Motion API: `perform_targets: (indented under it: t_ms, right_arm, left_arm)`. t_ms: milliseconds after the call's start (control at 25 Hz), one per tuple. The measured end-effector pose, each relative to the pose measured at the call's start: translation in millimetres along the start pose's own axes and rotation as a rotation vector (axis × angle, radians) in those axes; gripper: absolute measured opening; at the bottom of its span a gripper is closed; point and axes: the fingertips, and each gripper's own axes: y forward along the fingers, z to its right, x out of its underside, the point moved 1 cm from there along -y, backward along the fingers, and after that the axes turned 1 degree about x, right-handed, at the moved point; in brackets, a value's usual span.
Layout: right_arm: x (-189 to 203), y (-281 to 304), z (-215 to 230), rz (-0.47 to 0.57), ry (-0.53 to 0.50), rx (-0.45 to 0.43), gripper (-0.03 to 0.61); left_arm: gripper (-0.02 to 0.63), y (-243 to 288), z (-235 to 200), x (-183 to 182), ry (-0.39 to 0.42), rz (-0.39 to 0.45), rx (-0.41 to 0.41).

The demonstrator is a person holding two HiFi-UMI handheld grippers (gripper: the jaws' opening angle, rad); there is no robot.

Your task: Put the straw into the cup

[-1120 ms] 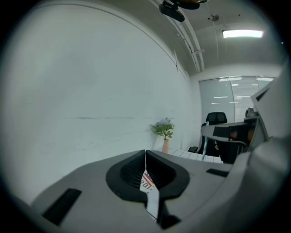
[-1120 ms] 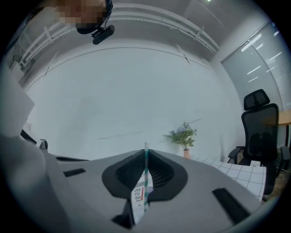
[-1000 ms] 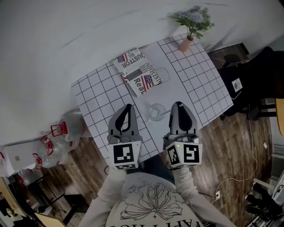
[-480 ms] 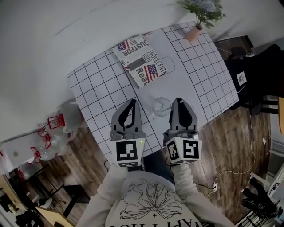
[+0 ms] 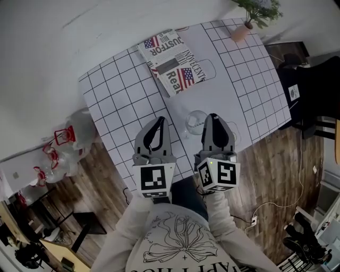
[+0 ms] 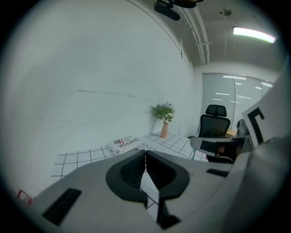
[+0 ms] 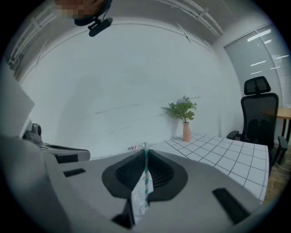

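A clear glass cup (image 5: 195, 122) stands on the white grid-pattern table (image 5: 122, 85), near its front edge. My right gripper (image 5: 213, 118) hovers just right of the cup, shut on a green-and-white striped straw (image 7: 145, 176) that stands upright between its pads. My left gripper (image 5: 158, 122) hangs to the left of the cup with its jaws shut and nothing between them. In the left gripper view the left gripper (image 6: 145, 153) points across the table. The right gripper (image 7: 145, 152) also points toward the back wall. The cup is hidden in both gripper views.
A folded newspaper (image 5: 174, 62) lies at the table's back, with a clear glass mug (image 5: 206, 69) beside it. A potted plant (image 5: 254, 15) stands at the far right corner. A black office chair (image 5: 313, 90) is to the right, and plastic bags (image 5: 69, 154) lie on the floor to the left.
Both grippers have sunk toward the table beside the cup. The right one keeps the straw. The cup has stayed in place.
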Motion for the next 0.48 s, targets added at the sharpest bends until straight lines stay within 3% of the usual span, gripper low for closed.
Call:
perform_targets:
  t_ms: [480]
  right_arm:
    - [5, 13, 6, -0.017, 0.006, 0.034, 0.024]
  left_arm:
    - [0.006, -4, -5, 7, -0.017, -0.011, -0.014]
